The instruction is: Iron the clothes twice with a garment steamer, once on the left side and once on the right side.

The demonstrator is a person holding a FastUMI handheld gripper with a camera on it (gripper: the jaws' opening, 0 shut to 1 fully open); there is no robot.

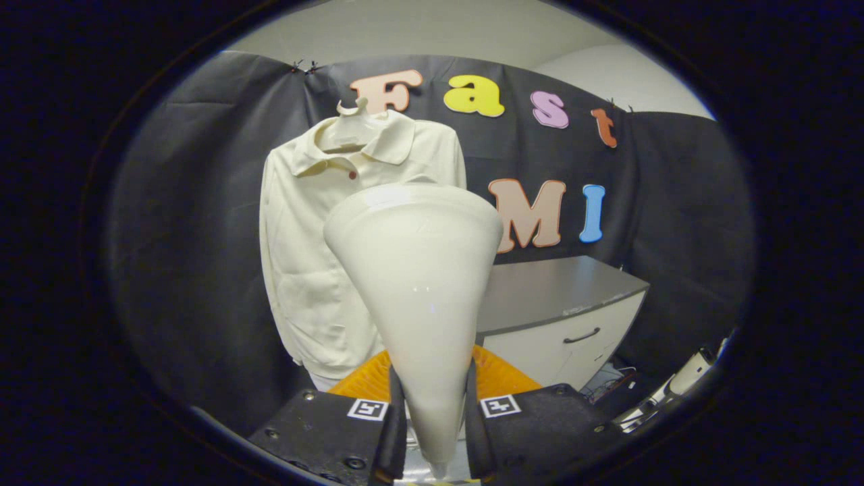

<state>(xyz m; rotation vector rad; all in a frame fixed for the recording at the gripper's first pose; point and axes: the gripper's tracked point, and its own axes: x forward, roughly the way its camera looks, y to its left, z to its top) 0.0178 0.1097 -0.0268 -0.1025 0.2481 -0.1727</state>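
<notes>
A cream cone-shaped garment steamer (418, 283) stands upright between my fingers, narrow handle down, wide head up. My gripper (432, 418) is shut on its handle, both fingers pressing its sides. Beyond it a cream collared shirt (310, 236) hangs on a pale hanger (351, 115) against the black cloth wall. The steamer head sits in front of the shirt's right half and hides part of it. How far the head is from the fabric I cannot tell.
A cabinet with a grey top (553, 290) and a white drawer with a dark handle (580, 335) stands to the right of the shirt. An orange ribbed object (499, 378) lies just behind the fingers. Cables and pale equipment (675, 385) lie low beside the cabinet.
</notes>
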